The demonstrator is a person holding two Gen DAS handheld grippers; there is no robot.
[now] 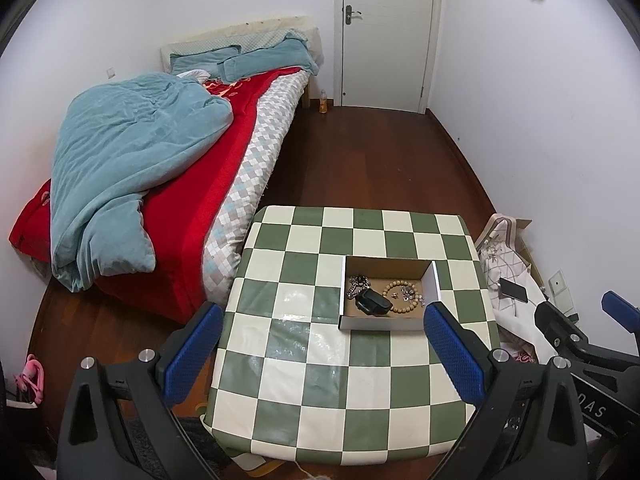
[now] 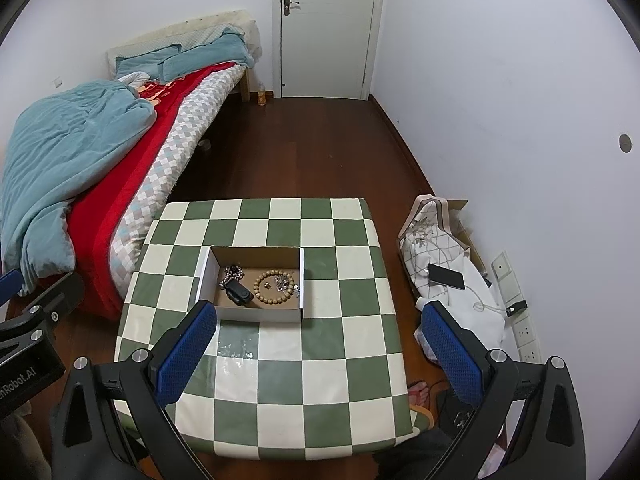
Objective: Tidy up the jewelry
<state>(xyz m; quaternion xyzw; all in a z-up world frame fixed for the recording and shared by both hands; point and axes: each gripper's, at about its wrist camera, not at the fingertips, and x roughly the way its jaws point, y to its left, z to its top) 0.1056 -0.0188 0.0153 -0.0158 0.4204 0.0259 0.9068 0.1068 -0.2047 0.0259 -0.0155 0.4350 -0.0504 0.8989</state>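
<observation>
Both tools hang spread wide and empty above the near edge of the green-and-cream checkered tabletop [image 2: 280, 380]: left tool [image 1: 320, 344], right tool [image 2: 316, 340]. A shallow cardboard box [image 2: 256, 314] sits mid-tabletop, holding a wooden bead bracelet [image 2: 262, 292], a silvery chain [image 2: 232, 272], small trinkets [image 2: 286, 284] and a black case [image 2: 240, 294]. A bed [image 2: 120, 184] stands to the left.
</observation>
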